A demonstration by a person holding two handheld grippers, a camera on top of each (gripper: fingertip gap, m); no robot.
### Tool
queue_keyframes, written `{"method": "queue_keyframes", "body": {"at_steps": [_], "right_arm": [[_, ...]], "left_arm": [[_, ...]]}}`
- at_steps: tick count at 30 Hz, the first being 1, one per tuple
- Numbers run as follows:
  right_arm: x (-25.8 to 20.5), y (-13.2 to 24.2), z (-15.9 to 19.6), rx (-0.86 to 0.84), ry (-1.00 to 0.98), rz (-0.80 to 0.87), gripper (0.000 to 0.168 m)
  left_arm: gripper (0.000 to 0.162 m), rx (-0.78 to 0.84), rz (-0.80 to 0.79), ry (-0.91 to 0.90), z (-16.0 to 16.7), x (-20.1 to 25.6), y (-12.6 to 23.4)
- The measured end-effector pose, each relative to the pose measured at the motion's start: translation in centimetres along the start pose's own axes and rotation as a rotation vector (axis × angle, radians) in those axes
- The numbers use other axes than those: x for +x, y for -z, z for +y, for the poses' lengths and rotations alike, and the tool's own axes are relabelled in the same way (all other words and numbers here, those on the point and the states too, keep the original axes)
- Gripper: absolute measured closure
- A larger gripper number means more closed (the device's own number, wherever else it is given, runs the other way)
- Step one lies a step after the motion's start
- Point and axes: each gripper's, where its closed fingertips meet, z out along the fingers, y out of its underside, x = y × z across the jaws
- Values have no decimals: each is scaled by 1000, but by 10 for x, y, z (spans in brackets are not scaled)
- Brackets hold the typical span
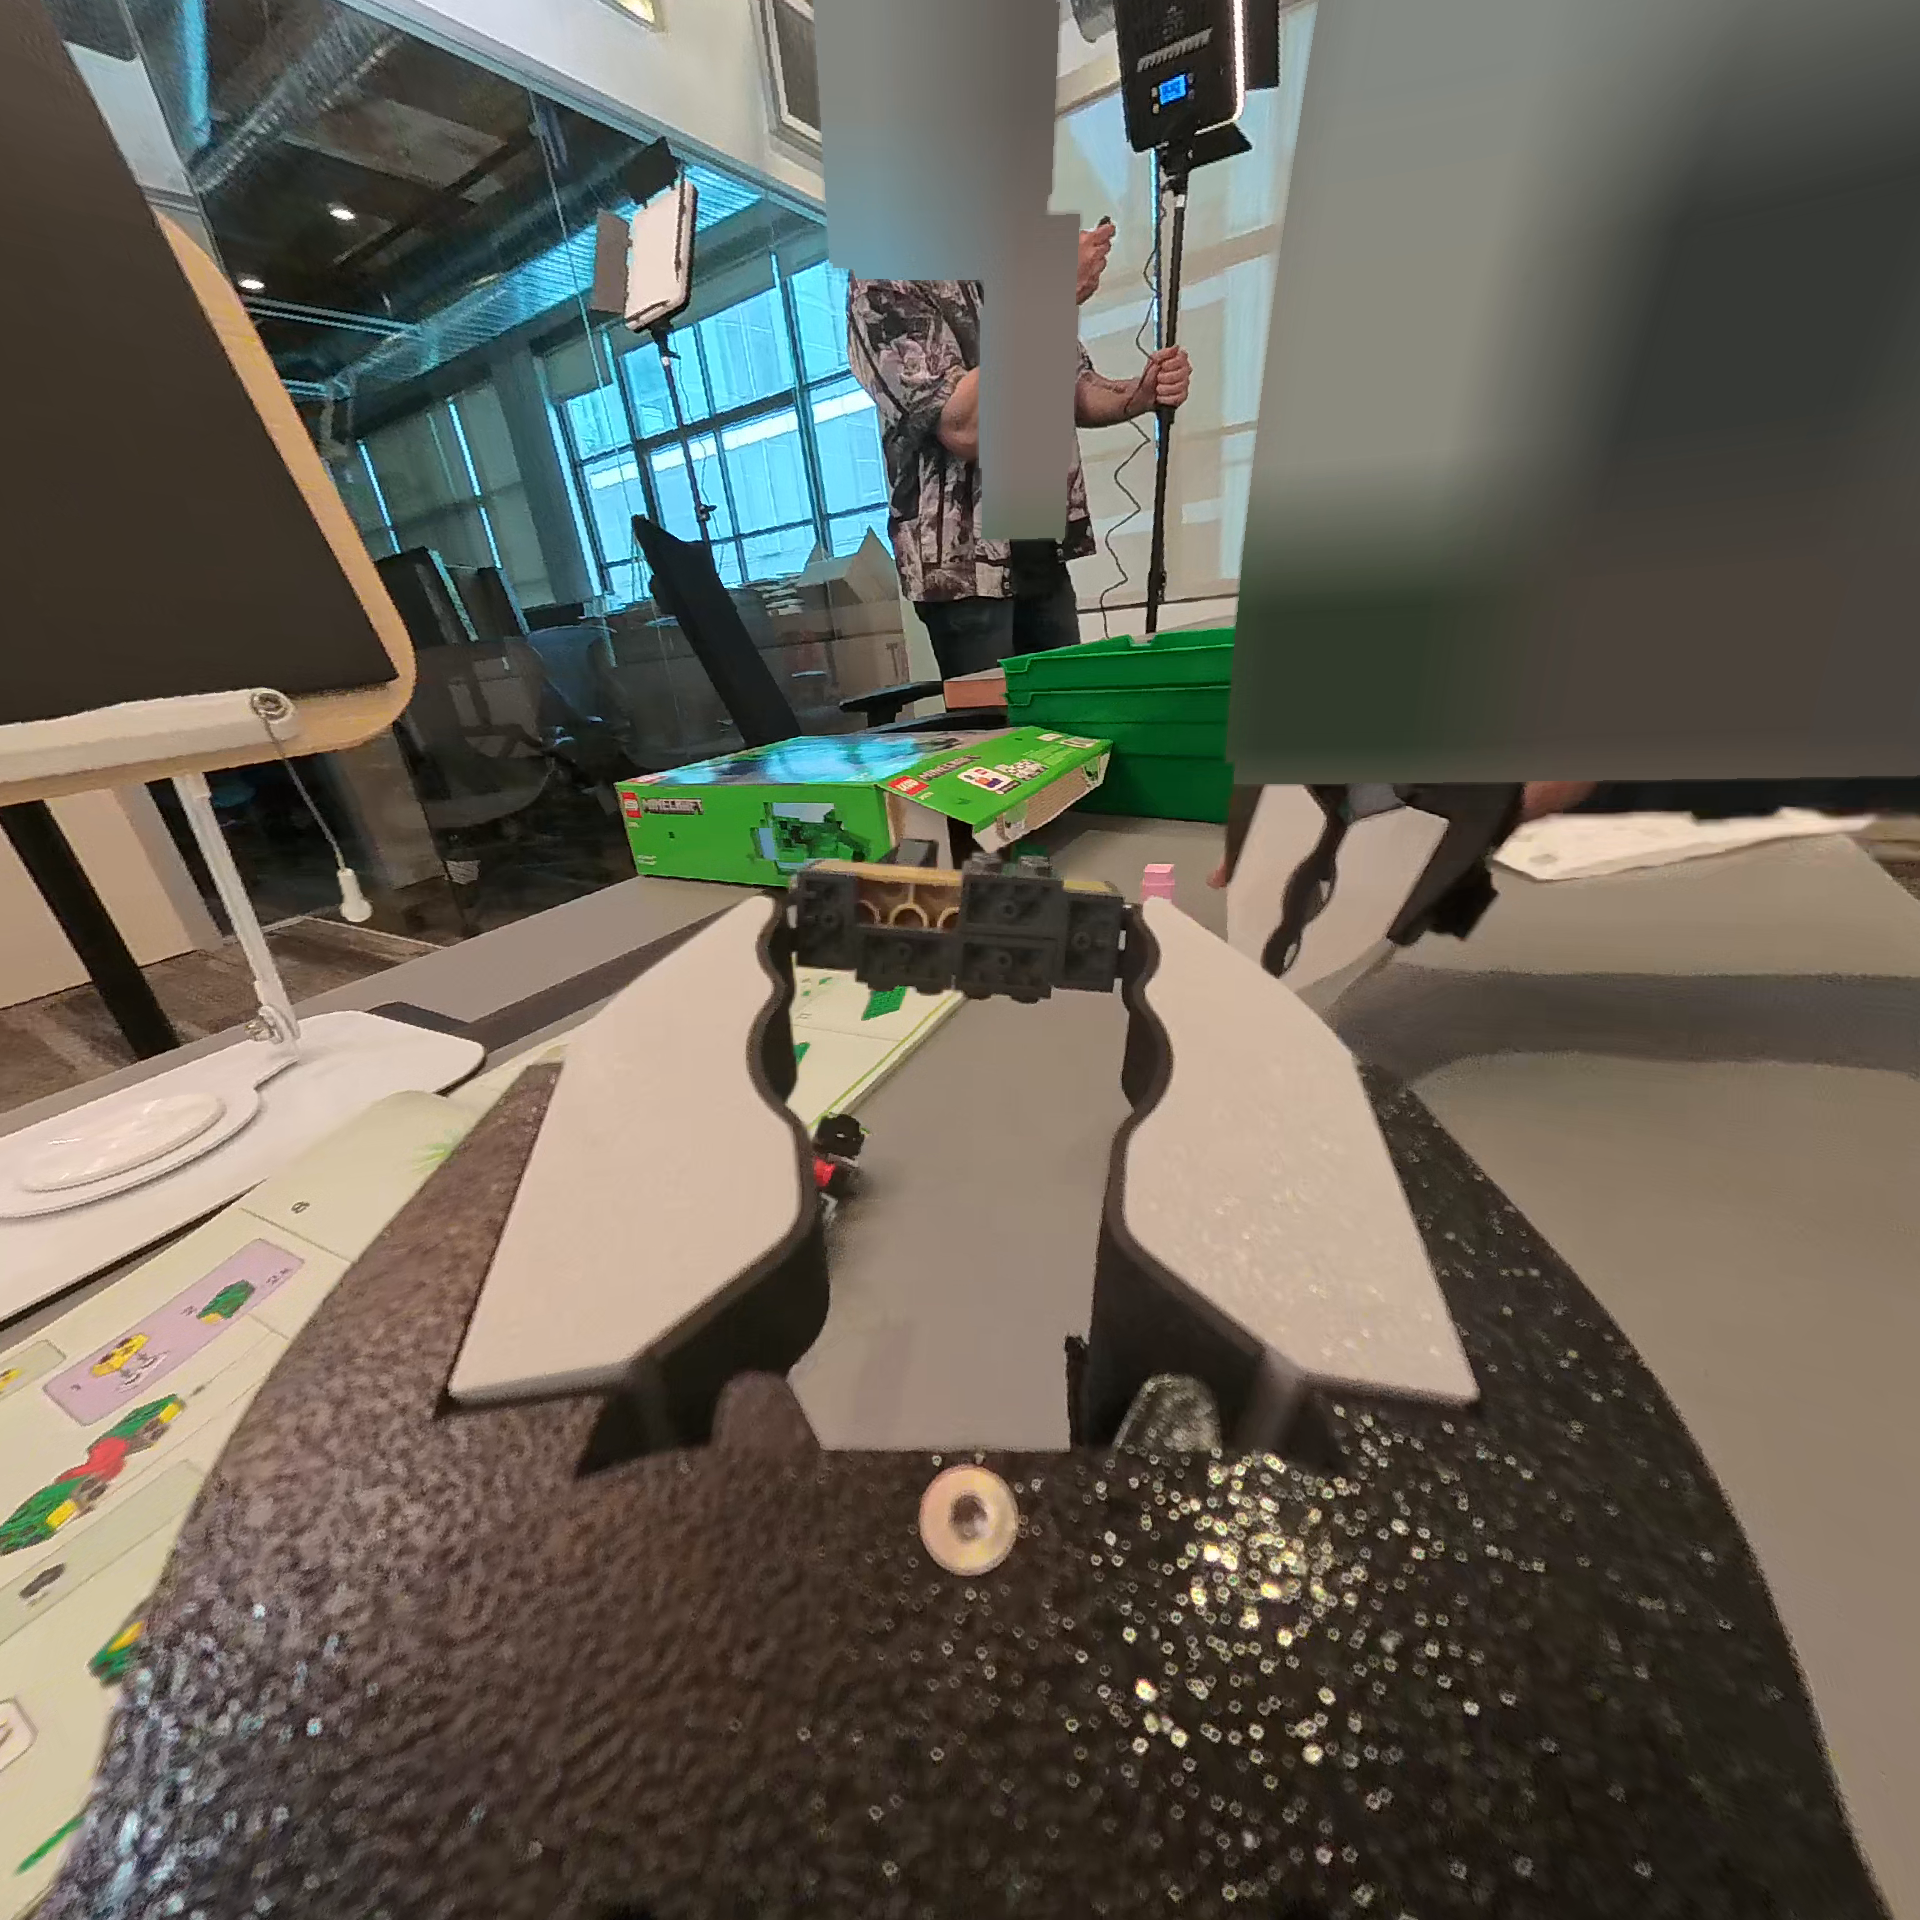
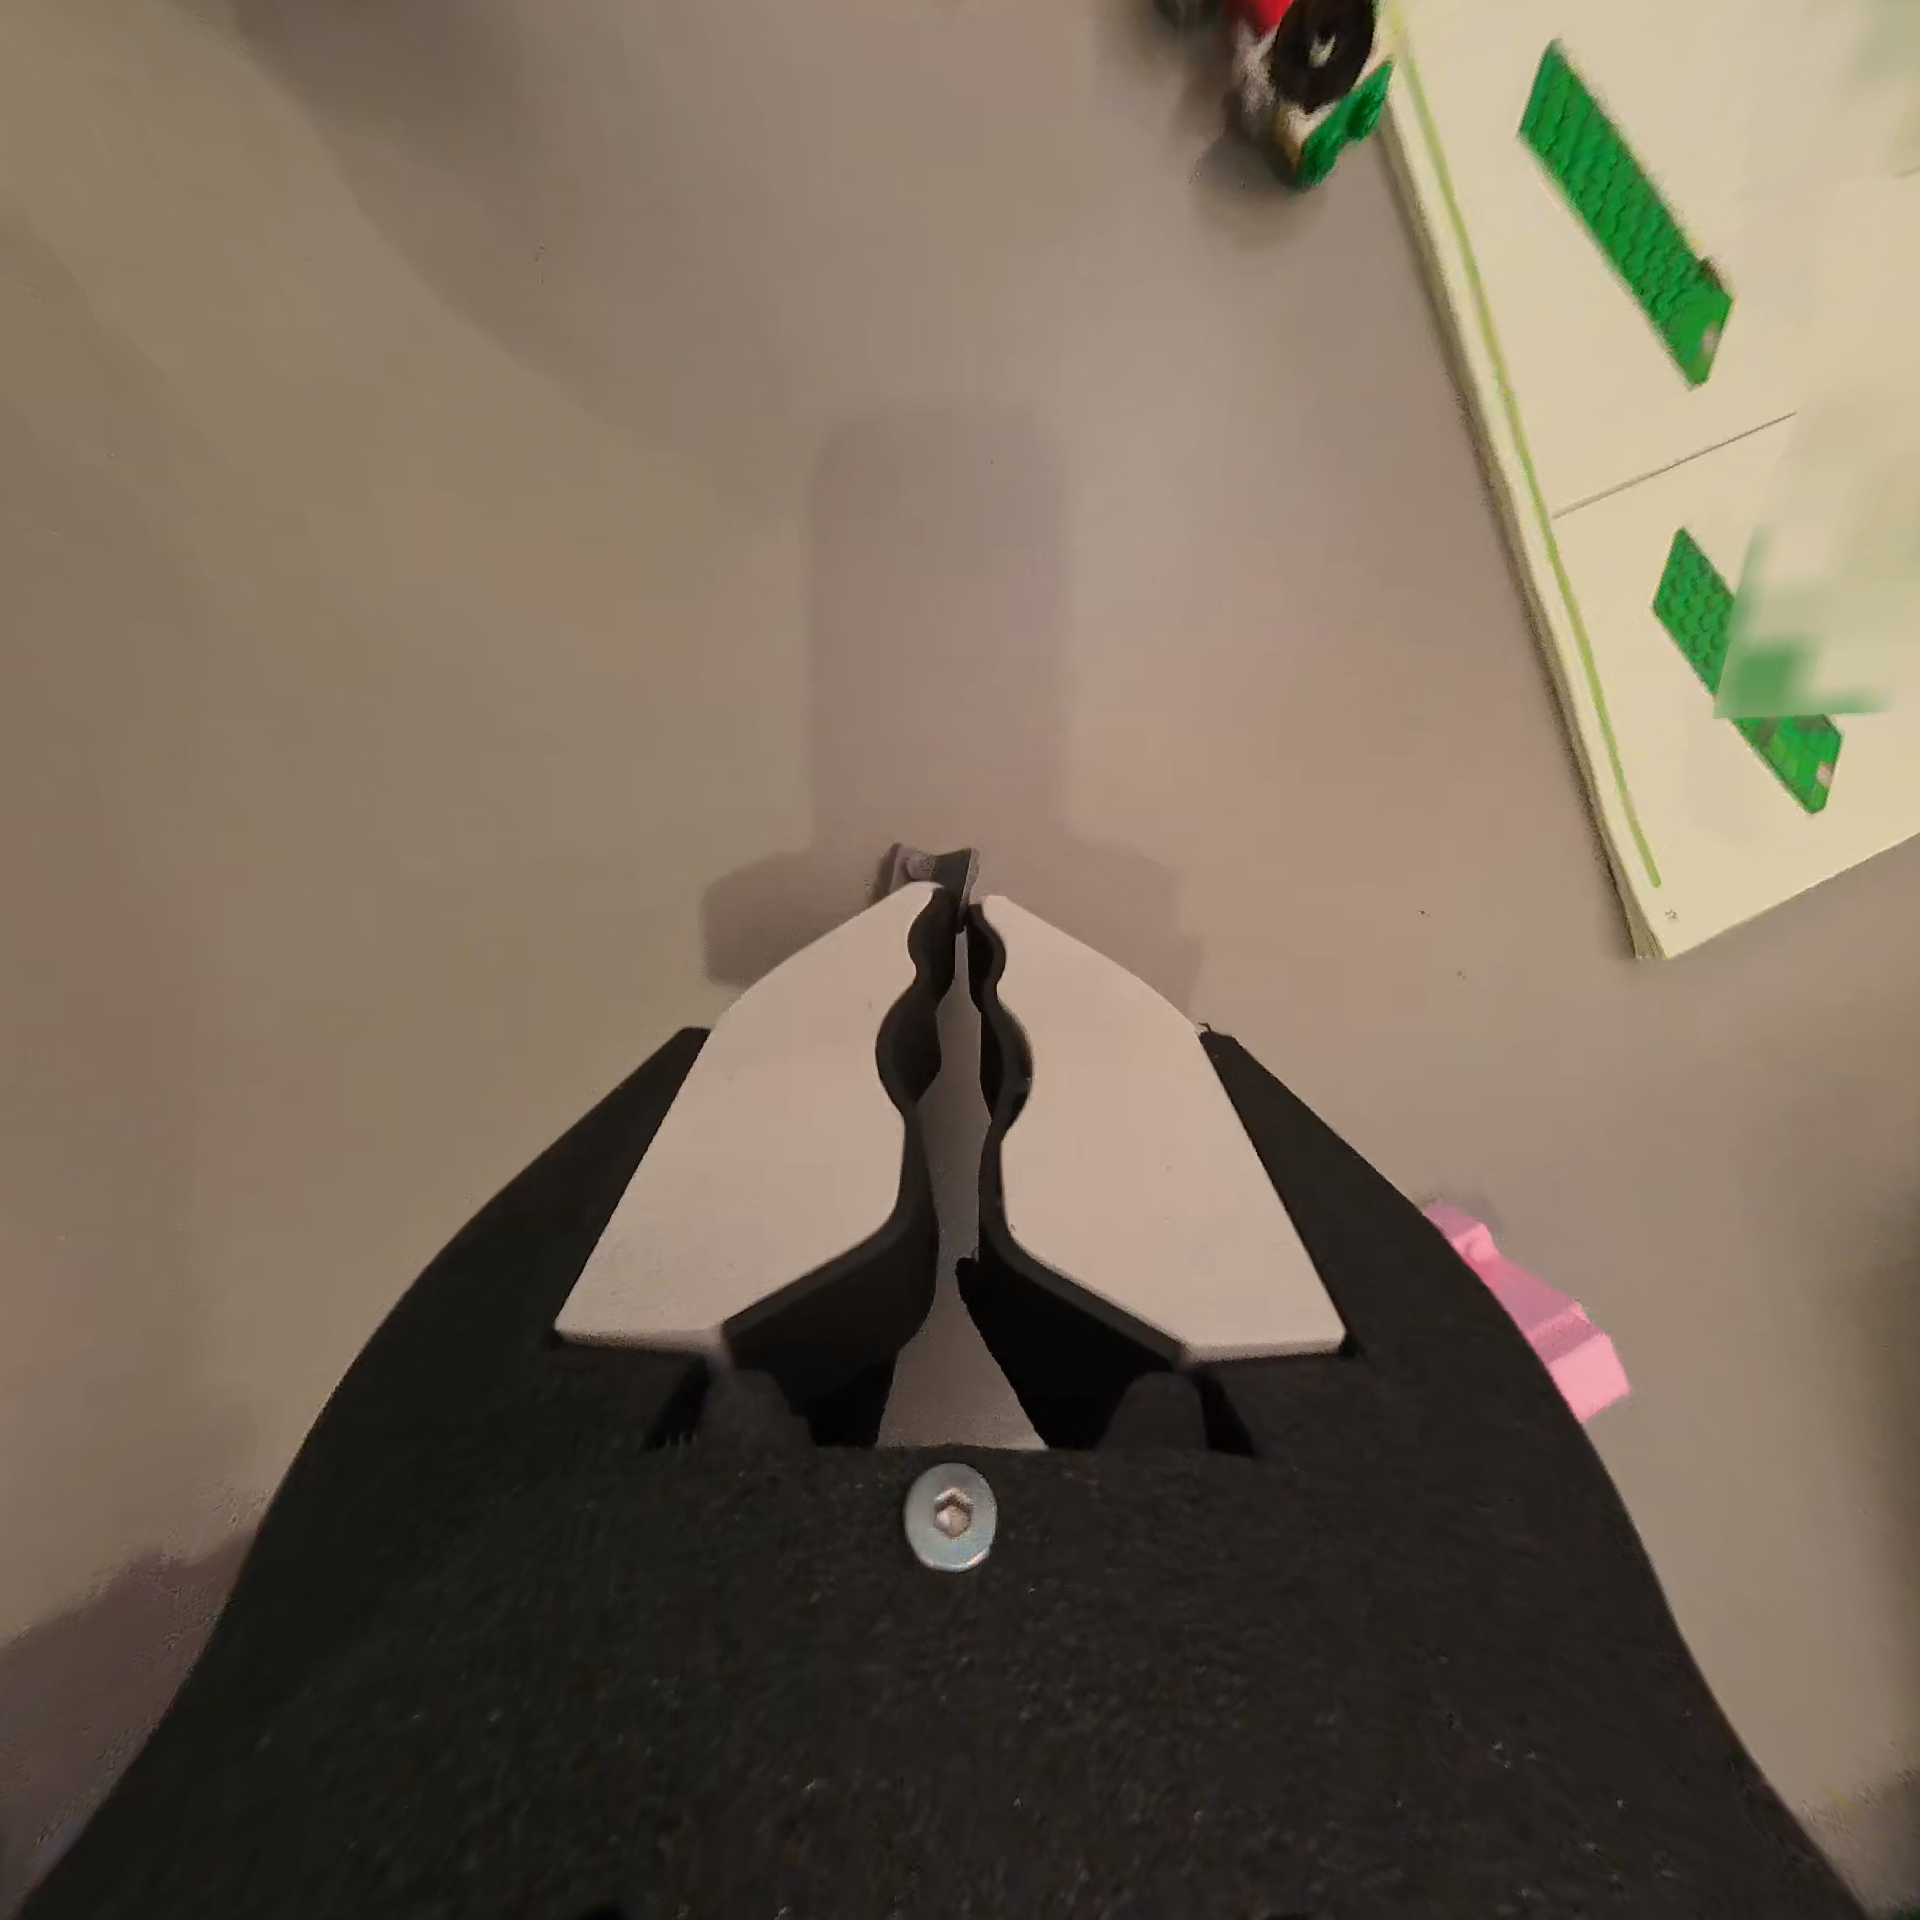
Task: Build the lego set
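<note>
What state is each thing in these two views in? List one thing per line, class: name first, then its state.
Left tool: shut on the dark grey brick assembly, held off the table.
Right tool: shut on a small grey piece, above the grey table.
Lego box: lying flat, end flap open.
Instruction booklet: lying open.
Pink brick: loose on the table.
Green trays: stacked.

Printed branding on green lego box (image 1: 831, 805) beyond left gripper (image 1: 961, 935) fingertips; small step numbers on instruction booklet (image 1: 156, 1382) to its left; lit display on light panel (image 1: 1179, 73) far above.
</note>
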Motion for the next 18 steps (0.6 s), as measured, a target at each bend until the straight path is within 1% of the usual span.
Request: {"method": "queue_keyframes", "body": {"at_steps": [1,3,7,9,12,14,15,18], "right_arm": [[1,3,5,-64,-2,-35,167],[1,11,19,-244,-43,-134,167],[-4,35,53,-699,-203,-334,168],[-4,46,68,-923,-243,-383,167],[-8,56,78,-1173,-283,-461,168],[-5,54,81,-1269,-264,-464,168],[-4,51,81,-1289,-253,-463,168],[0,42,79,-1293,-225,-454,168]], "left_arm": [[101,-2,8,-3,1,2,0],[101,-4,22,-9,2,4,-1],[101,11,37,-4,-1,7,0],[101,18,42,4,-2,7,1],[101,25,49,10,-3,8,1],[101,28,52,6,-4,10,2],[101,30,55,3,-4,10,2],[101,31,67,-12,-5,14,2]]}}
